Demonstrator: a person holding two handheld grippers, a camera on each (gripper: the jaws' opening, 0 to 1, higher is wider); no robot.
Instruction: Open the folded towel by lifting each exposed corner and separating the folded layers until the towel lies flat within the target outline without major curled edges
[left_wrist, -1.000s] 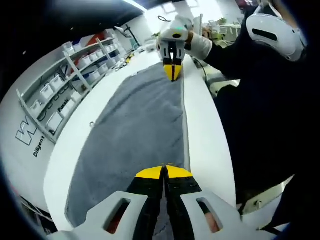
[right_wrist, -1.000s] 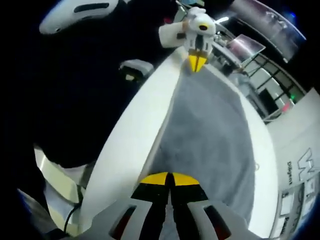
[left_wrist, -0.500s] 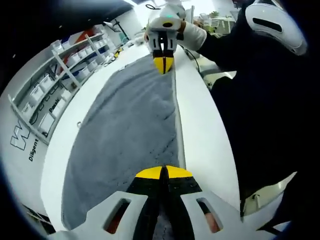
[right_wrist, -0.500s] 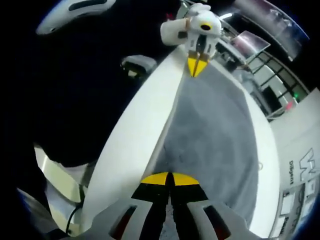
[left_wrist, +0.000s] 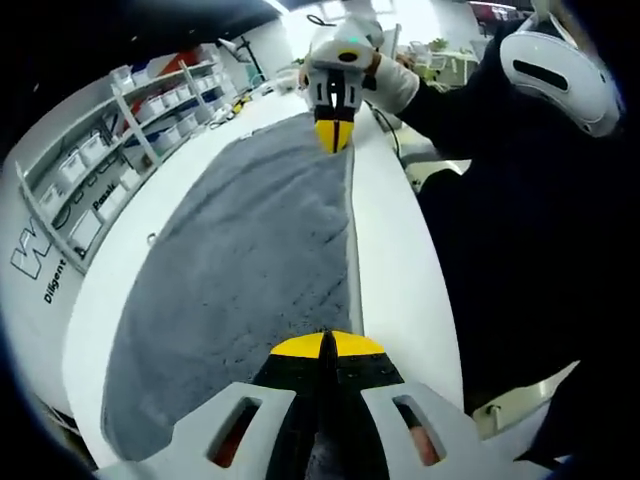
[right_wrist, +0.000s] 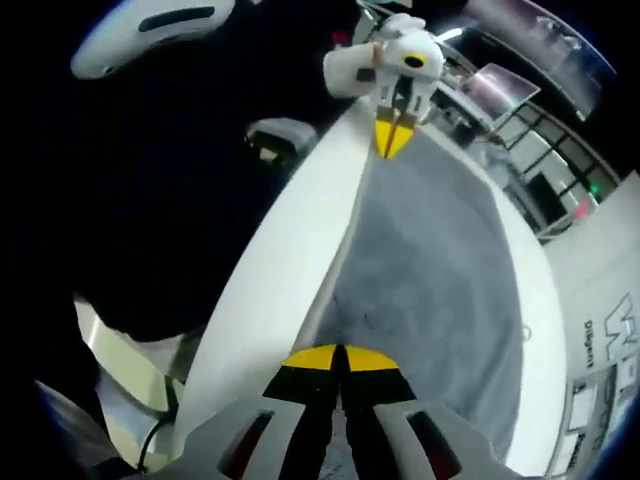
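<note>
A grey towel (left_wrist: 255, 250) lies stretched long on the white table (left_wrist: 400, 260), held taut between both grippers. My left gripper (left_wrist: 327, 345) is shut on the near corner of the towel, its yellow tips pressed together. In the left gripper view my right gripper (left_wrist: 333, 138) grips the far corner, held by a gloved hand. In the right gripper view the same towel (right_wrist: 430, 260) runs from my right gripper (right_wrist: 340, 358), shut on its corner, to my left gripper (right_wrist: 393, 140) at the far end. The towel's edge nearest the person runs straight between the two grippers.
A person in dark clothes (left_wrist: 520, 230) stands close along the table's edge. White shelves with bins (left_wrist: 110, 150) line the wall beyond the table. A small loop (left_wrist: 151, 239) sits on the table by the towel's far edge. Bare table (right_wrist: 290, 260) borders the towel.
The towel stays gripped at both corners. The views have shifted slightly, and the towel looks a little wider and flatter on the table than a second ago.
</note>
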